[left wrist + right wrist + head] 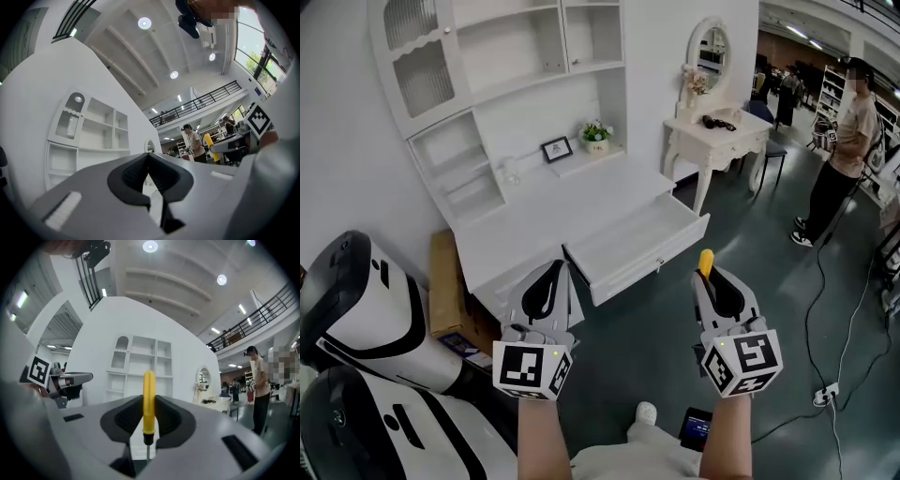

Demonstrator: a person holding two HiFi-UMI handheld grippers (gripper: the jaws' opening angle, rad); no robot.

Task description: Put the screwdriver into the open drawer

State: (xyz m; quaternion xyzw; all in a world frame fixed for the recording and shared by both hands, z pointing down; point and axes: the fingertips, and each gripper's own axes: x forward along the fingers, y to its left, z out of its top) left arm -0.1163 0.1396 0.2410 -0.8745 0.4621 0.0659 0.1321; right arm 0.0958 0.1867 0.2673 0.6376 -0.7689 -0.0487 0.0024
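A yellow-handled screwdriver (706,262) stands upright between the jaws of my right gripper (709,274), which is shut on it. In the right gripper view the yellow handle (149,399) sticks up past the pads and the metal shaft points down. The open white drawer (639,246) juts out of the white desk (548,220), ahead of and between both grippers. My left gripper (553,270) hovers near the drawer's left front corner, shut and empty; its tips (148,155) meet. From the left gripper view I also see the right gripper (229,145) and the screwdriver (208,146).
A person (841,150) stands at the far right beside a white dressing table (717,131) with a mirror. Cables (825,281) and a power strip (825,394) lie on the floor. A white-and-black machine (356,309) and a cardboard box (445,286) sit at left.
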